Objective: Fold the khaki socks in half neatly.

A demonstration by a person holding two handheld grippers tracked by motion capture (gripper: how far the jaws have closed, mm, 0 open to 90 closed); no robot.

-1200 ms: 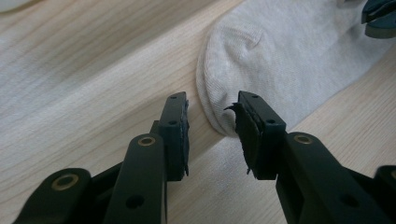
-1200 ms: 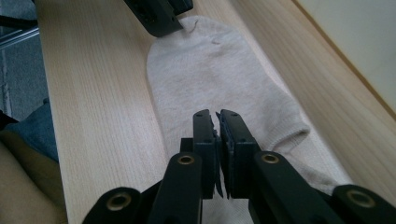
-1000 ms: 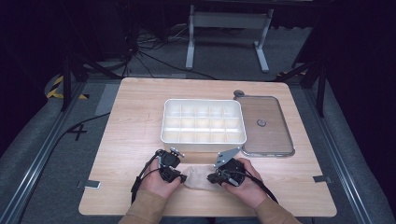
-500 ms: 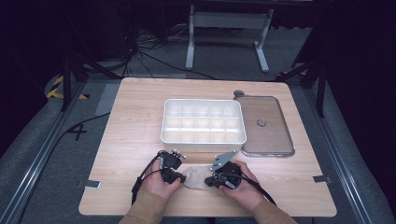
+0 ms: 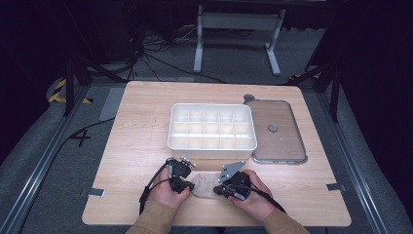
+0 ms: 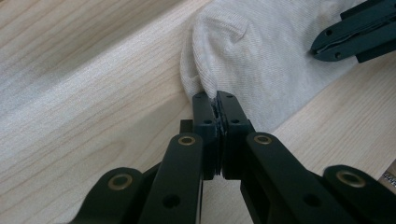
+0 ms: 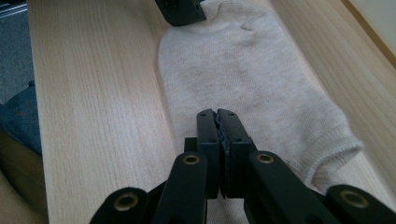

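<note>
A beige sock (image 5: 204, 184) lies flat near the table's front edge, between my two grippers. My left gripper (image 6: 215, 95) has just been closing its jaws and now pinches a fold at the sock's (image 6: 261, 51) left end. My right gripper (image 7: 218, 113) is shut on the sock's fabric (image 7: 243, 70) near the cuff end. In the high view the left gripper (image 5: 190, 185) and the right gripper (image 5: 218, 190) face each other across the sock. The right gripper (image 6: 322, 46) in the left gripper view shows a strip of fabric between its closed jaws.
A white box (image 5: 212, 152) divided into several compartments stands just behind the sock. Its clear lid (image 5: 277, 131) with a round knob lies flat to the right. A small round grey thing (image 5: 249, 97) sits behind the lid.
The right hand has edged slightly left along the sock. The left hand has stayed in place. The sock has not shifted on the table.
</note>
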